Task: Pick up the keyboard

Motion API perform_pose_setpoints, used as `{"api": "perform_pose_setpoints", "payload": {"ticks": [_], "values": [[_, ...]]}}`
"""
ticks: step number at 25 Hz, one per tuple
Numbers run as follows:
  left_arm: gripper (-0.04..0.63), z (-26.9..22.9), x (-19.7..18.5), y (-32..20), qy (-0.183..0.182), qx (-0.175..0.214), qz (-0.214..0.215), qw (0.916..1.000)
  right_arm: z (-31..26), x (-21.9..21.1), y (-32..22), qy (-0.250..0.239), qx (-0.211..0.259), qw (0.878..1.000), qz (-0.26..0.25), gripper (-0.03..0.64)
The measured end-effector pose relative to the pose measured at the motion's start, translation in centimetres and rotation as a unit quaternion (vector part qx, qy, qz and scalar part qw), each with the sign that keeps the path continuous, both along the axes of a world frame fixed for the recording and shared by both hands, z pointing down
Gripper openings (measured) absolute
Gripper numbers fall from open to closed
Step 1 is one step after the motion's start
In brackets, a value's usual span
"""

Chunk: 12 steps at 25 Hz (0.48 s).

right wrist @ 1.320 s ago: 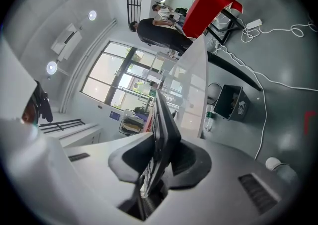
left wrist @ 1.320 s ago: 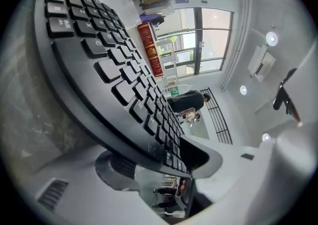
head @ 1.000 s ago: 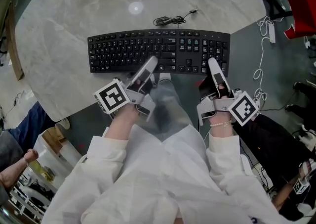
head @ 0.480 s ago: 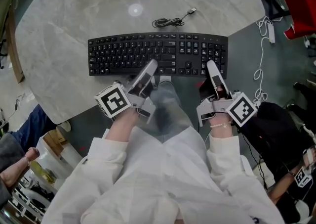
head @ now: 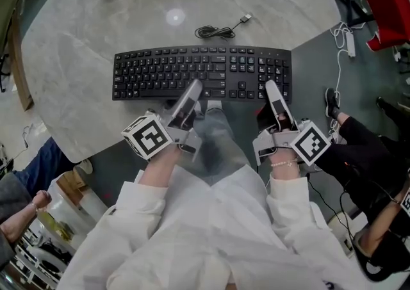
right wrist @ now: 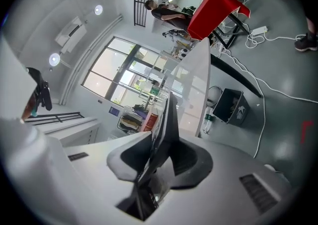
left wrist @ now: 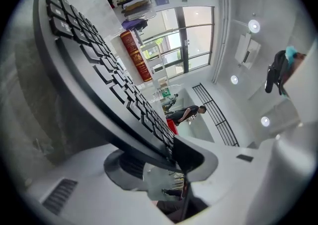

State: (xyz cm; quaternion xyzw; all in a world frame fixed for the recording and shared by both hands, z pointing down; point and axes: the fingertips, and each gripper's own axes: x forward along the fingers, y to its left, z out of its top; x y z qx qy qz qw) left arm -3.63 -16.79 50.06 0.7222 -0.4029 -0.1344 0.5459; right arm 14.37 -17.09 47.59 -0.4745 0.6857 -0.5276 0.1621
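Two-handed grasp at the start of the lift. The keyboard (head: pixel 202 74) lies on the marble table (head: pixel 77 32), with its front edge along the table's near rim and its coiled cable (head: pixel 221 28) just behind it. The jaws of the left gripper (head: pixel 191 92) have just been closing, and they pinch the front edge near the space bar between their pads. The right gripper (head: pixel 272 90) is clamped on the same edge below the numeric pad. Both bites look shallow and sit on one long side, so the far side will probably tend to droop once the keyboard is raised. A sound lift likely calls for both hands to rise together at one pace, with the board kept level or its far edge tipped slightly up. The loose cable should trail freely without snagging.
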Motion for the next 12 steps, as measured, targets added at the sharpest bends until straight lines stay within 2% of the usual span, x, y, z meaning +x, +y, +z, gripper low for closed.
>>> {"api": "perform_pose_setpoints", "payload": {"ticks": [9, 12], "values": [[0.163, -1.1, -0.2, -0.6, -0.018, 0.023, 0.010, 0.9995, 0.1, -0.1, 0.0, -0.016, 0.002, 1.000, -0.005, 0.106], [0.163, 1.6, 0.2, 0.4, 0.004, 0.017, -0.005, 0.9998, 2.0, 0.1, 0.4, 0.000, -0.003, 1.000, -0.018, 0.106]]}}
